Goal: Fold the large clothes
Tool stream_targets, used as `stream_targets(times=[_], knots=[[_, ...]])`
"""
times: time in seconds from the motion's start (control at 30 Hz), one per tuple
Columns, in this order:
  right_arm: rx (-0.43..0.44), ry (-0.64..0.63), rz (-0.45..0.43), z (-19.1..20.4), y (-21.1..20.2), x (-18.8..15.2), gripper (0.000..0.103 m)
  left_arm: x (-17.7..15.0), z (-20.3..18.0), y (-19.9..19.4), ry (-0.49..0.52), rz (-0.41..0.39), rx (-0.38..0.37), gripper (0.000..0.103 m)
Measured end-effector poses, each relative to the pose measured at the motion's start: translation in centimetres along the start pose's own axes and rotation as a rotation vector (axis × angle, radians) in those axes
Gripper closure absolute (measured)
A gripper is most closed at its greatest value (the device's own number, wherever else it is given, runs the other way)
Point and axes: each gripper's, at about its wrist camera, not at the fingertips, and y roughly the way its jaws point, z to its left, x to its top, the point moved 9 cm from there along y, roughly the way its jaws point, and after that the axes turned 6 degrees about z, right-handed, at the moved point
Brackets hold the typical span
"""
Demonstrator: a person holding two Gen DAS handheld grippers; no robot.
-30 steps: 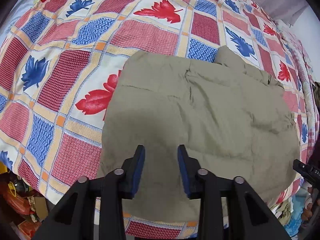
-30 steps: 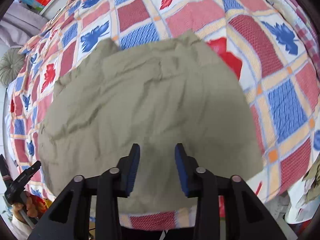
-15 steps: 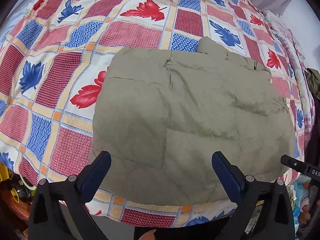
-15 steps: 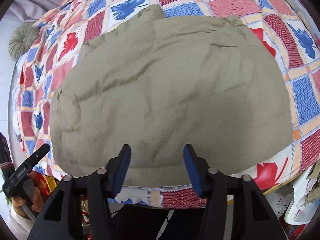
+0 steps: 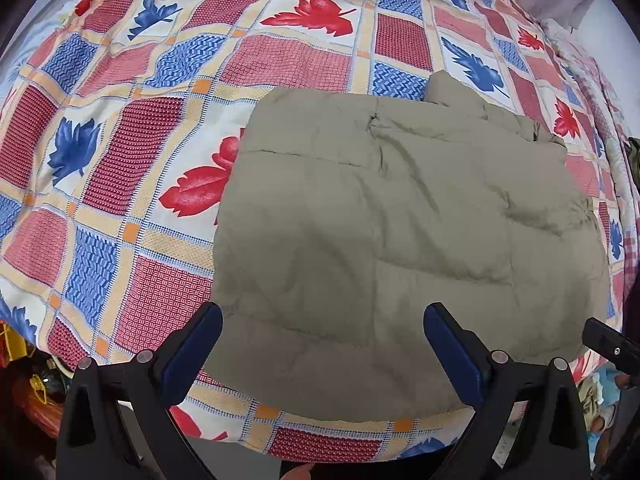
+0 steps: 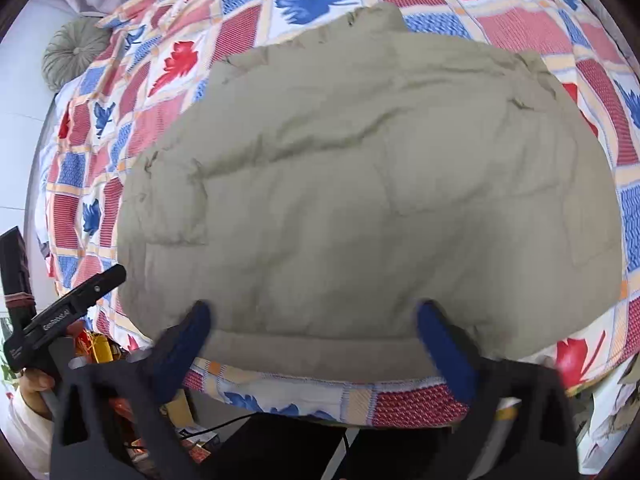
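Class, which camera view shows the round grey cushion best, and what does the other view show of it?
The right wrist view. The cushion shows there whole at the upper left, past the corner of the quilt, with its centre button and pleats visible. The left wrist view shows none of it.

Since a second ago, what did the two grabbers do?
Both the left gripper and the right gripper have just been opening wide, pads off the olive jacket. The right one slid sideways. The jacket stayed folded on the leaf-patterned bedspread.

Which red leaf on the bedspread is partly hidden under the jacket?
The red leaf at the olive jacket's left edge; its right side disappears beneath the fabric, while the other red leaves lie fully uncovered.
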Motion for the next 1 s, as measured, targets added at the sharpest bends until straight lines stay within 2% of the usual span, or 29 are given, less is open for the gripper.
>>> stream_targets(times=[0.1,0.17,0.33,0.5,0.73,0.9,1.0], knots=[[-0.010,-0.018,-0.020,0.8,0.0,0.3,0.000,0.1,1.3,0.4,-0.009,0.002,0.014,0.002],[-0.015,-0.020,0.003,1.0,0.4,0.2,0.000,0.2,2.2,0.7,-0.007,0.009,-0.007,0.002],[0.013,0.024,0.059,0.7,1.8,-0.4,0.000,2.0,5.4,0.9,-0.040,0.007,-0.148,0.002],[0.012,0.035,0.073,0.4,2.7,-0.8,0.000,3.0,7.1,3.3,-0.025,0.086,-0.308,0.002],[-0.011,0.012,0.081,0.5,3.8,-1.0,0.000,3.7,2.9,7.6,0.065,0.228,-0.582,0.002],[-0.025,-0.004,0.087,0.4,4.4,-1.1,0.000,4.4,-1.0,9.4,0.131,0.266,-0.676,0.002],[-0.028,-0.014,0.091,0.5,4.5,-1.0,0.000,4.8,-2.1,10.3,0.130,0.277,-0.668,0.002]])
